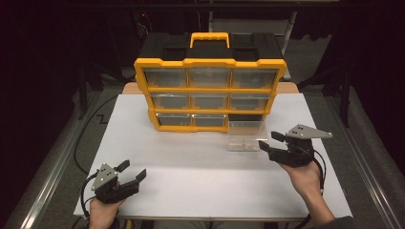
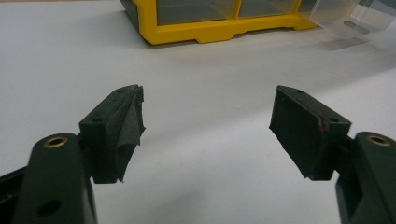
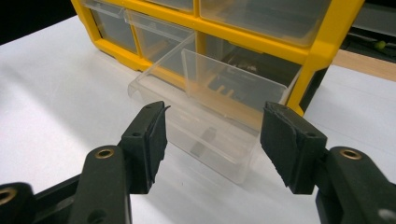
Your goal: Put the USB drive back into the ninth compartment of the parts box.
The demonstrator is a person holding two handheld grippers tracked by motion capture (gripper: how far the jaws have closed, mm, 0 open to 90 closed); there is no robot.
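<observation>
High view: yellow plastic cabinet point(image 1: 210, 90) at desk point(image 1: 157, 152) far edge, clear drawer point(image 1: 246, 136) pulled out; matte white desk, dark room. Left gripper point(image 1: 133, 171), right gripper point(image 1: 270, 140) released.

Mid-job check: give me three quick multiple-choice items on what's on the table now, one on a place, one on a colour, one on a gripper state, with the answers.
1. Where is the clear drawer?
A. Pulled out of the organizer's bottom right slot, in front of it
B. Shut in the top row
C. Held in the left gripper

2. What colour is the frame of the organizer?
A. Red
B. Yellow
C. Green

3. How does the right gripper stand?
A. Shut on the drawer
B. Shut on nothing
C. Open, beside the drawer

Answers:
1 A, the high view shows it out on the white table before the bottom right slot.
2 B, yellow bars border every drawer.
3 C, the right gripper view shows its jaws apart with the drawer beyond them.
</observation>
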